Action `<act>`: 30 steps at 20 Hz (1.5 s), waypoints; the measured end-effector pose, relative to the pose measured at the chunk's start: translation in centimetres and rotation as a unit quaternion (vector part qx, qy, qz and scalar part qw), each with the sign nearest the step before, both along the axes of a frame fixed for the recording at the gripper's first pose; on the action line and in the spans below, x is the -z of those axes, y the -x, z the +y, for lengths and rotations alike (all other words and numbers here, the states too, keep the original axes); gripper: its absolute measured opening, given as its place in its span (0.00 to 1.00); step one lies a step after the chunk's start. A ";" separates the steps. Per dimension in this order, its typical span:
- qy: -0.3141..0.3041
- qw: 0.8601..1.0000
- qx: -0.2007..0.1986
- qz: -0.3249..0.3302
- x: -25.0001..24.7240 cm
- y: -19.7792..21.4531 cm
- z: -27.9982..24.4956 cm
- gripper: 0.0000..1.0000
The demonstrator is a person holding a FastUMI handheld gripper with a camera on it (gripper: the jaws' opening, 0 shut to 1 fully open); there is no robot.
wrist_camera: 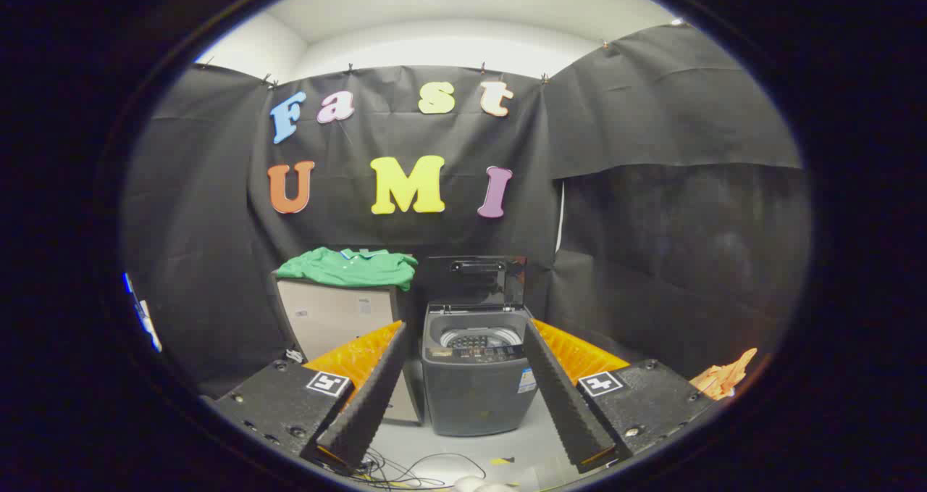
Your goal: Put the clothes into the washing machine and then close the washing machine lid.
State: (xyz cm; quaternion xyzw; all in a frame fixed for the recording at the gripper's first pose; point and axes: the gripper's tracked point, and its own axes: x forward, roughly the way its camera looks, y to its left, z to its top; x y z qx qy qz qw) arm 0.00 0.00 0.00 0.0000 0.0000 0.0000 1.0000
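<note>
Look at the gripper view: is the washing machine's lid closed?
No. The washing machine has its lid standing upright behind the open tub, while the green shirt lies on the cabinet beside it.

The gripper view looks level and forward along its spread fingers (463, 398) from well back, facing the open-lidded washing machine (476, 376) at twelve o'clock against the booth's rear wall.

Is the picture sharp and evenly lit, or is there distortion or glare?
Gripper view: strong fisheye bending; bright ceiling glare above the dark booth cloth; green shirt and open washing machine sharp and evenly lit; the gripper, jaws open, frames the machine.
</note>
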 end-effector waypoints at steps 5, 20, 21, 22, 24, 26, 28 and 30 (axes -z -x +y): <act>0.012 1.000 -0.003 0.003 0.1 -0.1 0.6 1.00; 0.009 1.000 0.001 0.011 0.4 -0.7 0.8 1.00; 0.006 1.000 0.002 0.011 0.3 -0.9 0.7 1.00; 0.002 1.000 0.003 0.011 0.1 -1.0 0.6 1.00; 0.001 1.000 0.005 0.009 -0.3 -1.5 0.6 1.00; 0.004 1.000 0.009 0.006 -1.0 -2.0 0.5 1.00; 0.001 1.000 0.011 0.006 -2.0 -2.8 0.5 1.00; 0.003 1.000 0.010 0.003 -3.0 -3.5 0.6 1.00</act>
